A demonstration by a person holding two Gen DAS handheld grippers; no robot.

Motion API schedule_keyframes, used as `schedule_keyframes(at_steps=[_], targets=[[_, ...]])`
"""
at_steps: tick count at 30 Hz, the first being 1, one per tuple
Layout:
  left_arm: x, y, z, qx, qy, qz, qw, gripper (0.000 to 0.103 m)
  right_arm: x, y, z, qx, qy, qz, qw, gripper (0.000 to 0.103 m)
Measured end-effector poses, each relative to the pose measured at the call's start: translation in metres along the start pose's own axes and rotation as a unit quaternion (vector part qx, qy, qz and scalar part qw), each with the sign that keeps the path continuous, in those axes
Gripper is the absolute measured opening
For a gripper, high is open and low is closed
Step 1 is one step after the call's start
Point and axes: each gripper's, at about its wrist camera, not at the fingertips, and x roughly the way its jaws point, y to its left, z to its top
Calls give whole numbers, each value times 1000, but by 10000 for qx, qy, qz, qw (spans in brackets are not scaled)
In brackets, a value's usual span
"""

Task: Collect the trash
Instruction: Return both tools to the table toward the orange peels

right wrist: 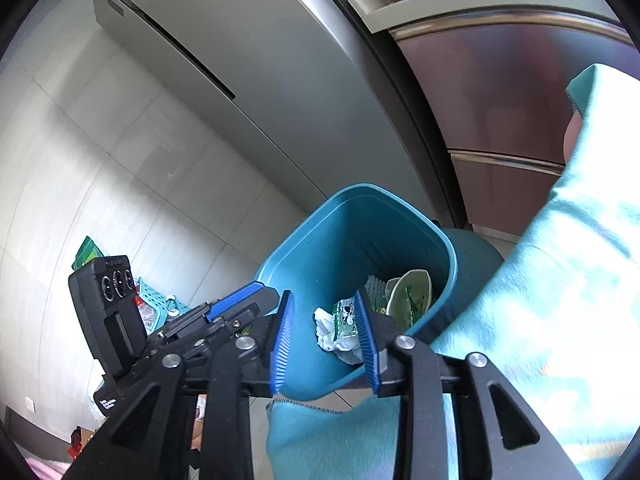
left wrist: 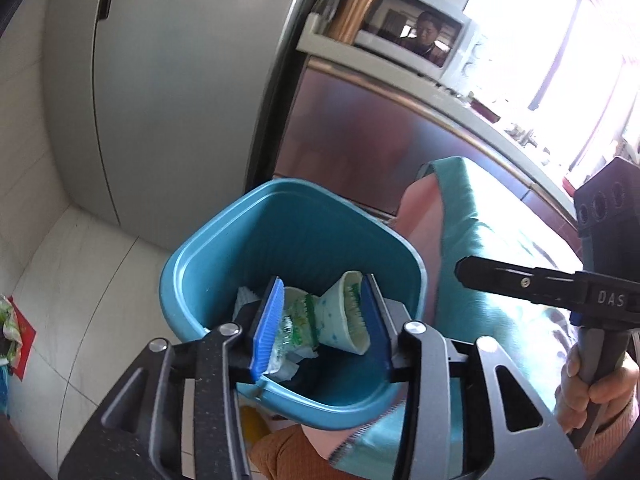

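Ribbed blue bin (left wrist: 304, 236), crumpled paper cup (left wrist: 348, 312) (squashed), glossy wrapper (left wrist: 294, 328)

Two handheld grippers, each a black frame with round silver screw heads and triangular cut-outs, ending in ribbed blue finger pads (left wrist: 266, 326). At three o'clock in the left wrist view, the right gripper (left wrist: 472, 272) shows white "DAS" lettering, a grey handle and a pink knitted sleeve cuff (left wrist: 608, 436).
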Motion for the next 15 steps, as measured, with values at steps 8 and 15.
schedule_keyframes(at_steps=[8, 15], targets=[[-32, -53, -1, 616, -371, -405, 9966, 50, -59, 4, -19, -254, -526, -118, 9982, 42], [-44, -118, -10, 1196, -442, -1080, 9859, 54, -132, -7, -41, -257, -1122, -531, 9919, 46]])
